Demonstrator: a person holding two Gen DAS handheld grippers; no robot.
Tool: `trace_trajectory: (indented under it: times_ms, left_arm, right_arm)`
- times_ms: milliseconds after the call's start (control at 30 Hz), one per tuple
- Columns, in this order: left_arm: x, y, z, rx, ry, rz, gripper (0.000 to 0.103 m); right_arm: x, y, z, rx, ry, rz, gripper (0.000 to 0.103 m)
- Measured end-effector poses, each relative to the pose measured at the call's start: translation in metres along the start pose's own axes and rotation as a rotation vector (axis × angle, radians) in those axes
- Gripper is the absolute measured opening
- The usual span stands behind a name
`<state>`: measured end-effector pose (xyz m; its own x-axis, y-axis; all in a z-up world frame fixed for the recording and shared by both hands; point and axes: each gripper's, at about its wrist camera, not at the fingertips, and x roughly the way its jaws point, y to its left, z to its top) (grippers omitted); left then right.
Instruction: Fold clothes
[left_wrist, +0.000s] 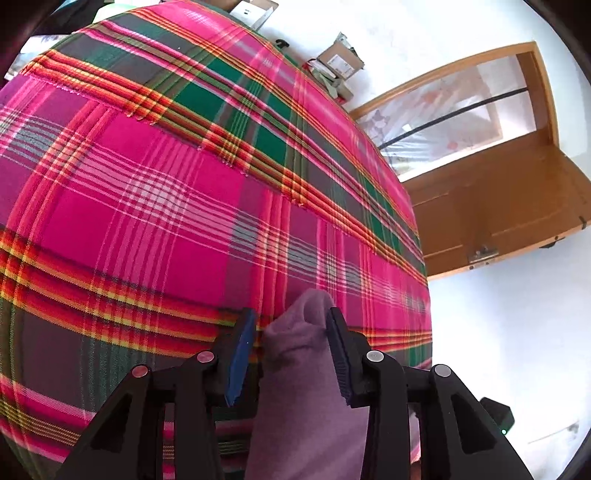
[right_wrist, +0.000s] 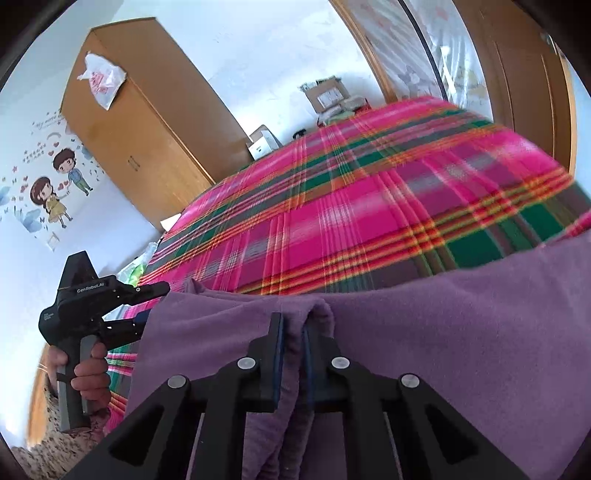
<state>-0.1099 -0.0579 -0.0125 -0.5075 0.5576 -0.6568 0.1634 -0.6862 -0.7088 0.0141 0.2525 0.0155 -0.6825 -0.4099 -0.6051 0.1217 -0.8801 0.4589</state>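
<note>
Purple garment (right_wrist: 424, 325) stretched above pink plaid bedspread (left_wrist: 155, 192). Right gripper (right_wrist: 293, 325) pinched tight on bunched fold. Left gripper (left_wrist: 291, 325) half open, cloth between fingers; grip unclear.

One purple garment (right_wrist: 424, 325). One plaid bedspread (left_wrist: 177, 177) on one bed. Two tools: left tool (left_wrist: 291, 354), right tool (right_wrist: 293, 350). One hand (right_wrist: 86, 373) visible. One wooden wardrobe (right_wrist: 147, 122), one plastic bag (right_wrist: 101, 79) on top. One door (left_wrist: 495, 206). Roughly three cardboard boxes (right_wrist: 327, 94) by the wall; exact count unclear.
</note>
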Motion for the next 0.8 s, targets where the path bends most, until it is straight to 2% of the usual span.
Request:
trace_trajectory:
  times_ms: [100,200,267,333,467,667,800]
  left_arm:
    - [0.0,-0.001,-0.002,0.011,-0.007,0.019,0.04]
    - [0.0,-0.004,-0.002,0.031,-0.016,0.036,0.04]
    - [0.001,-0.005,-0.003,0.037,-0.015,0.041,0.04]
    - [0.0,-0.005,-0.003,0.041,-0.014,0.048,0.04]
    - [-0.004,-0.006,-0.004,0.053,-0.025,0.052,0.04]
    - [-0.026,-0.003,-0.016,0.074,-0.058,0.068,0.04]
    - [-0.046,-0.001,-0.029,0.073,-0.106,0.071,0.04]
  right_arm:
    - [-0.01,0.009,0.003,-0.05,-0.04,-0.002,0.009]
    - [0.004,0.001,0.002,-0.024,0.041,-0.047,0.013]
    - [0.009,-0.007,-0.003,0.012,0.071,-0.066,0.022]
    - [0.005,-0.01,-0.005,0.017,0.063,-0.08,0.025]
    - [-0.016,-0.009,-0.002,-0.003,0.011,-0.098,0.025]
    - [-0.049,-0.014,-0.02,0.038,-0.02,0.021,0.025]
    - [-0.068,0.001,-0.038,-0.016,-0.048,0.09,0.028]
